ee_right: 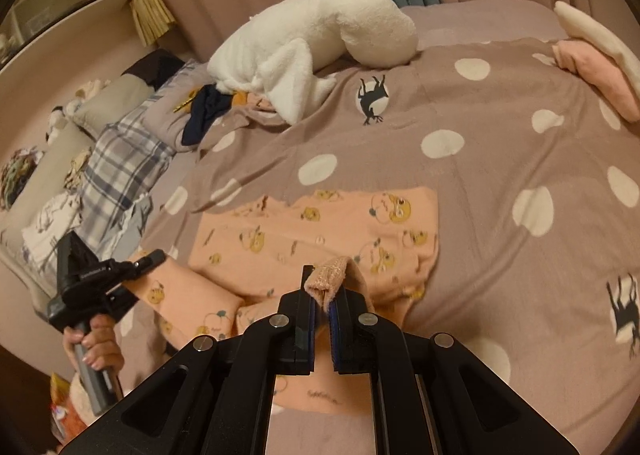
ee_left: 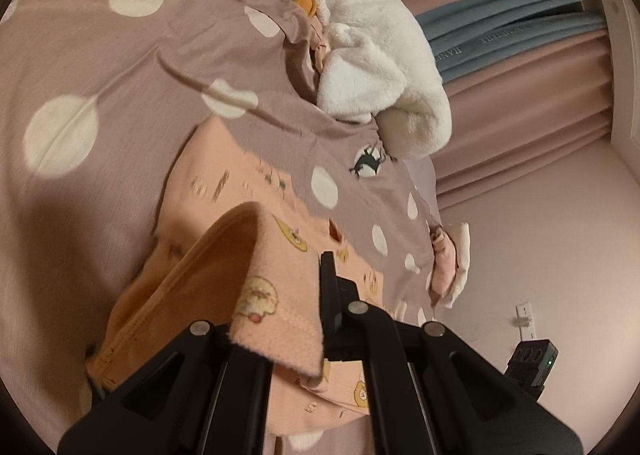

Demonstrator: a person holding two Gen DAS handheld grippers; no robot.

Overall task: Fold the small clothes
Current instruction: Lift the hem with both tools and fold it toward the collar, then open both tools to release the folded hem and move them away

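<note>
The peach garment [ee_right: 320, 227] lies spread on the polka-dot bedspread [ee_right: 500, 127], ahead of both pairs of fingers, and each gripper has a piece of it. The right gripper [ee_right: 322, 295] is pinched down on a ribbed cuff [ee_right: 330, 275] that stands up folded between its pads, the jaws nearly closed with only cloth in the gap. The left gripper [ee_left: 280, 319] grips a hemmed edge that drapes over and hides its left finger; in the right wrist view it sits off to the left of the right fingers, clamped on a sleeve or leg end [ee_right: 168, 291]. The step in hand looks like carrying these ends over the body of the garment to make a fold. To do it well, I would lift both ends only enough to clear the cloth, keep them level with each other so the crease runs straight, and lay them onto the flat panel ahead before letting go. The bedspread overlaps the garment's far edge, so pulling back could drag it. Ahead of the fingers there is open bedspread; further on lie a white plush [ee_right: 320, 39] and a dark garment [ee_right: 204, 111], well apart. Folded pink and cream pieces [ee_right: 596, 67] sit far right, near the bed's edge.
</note>
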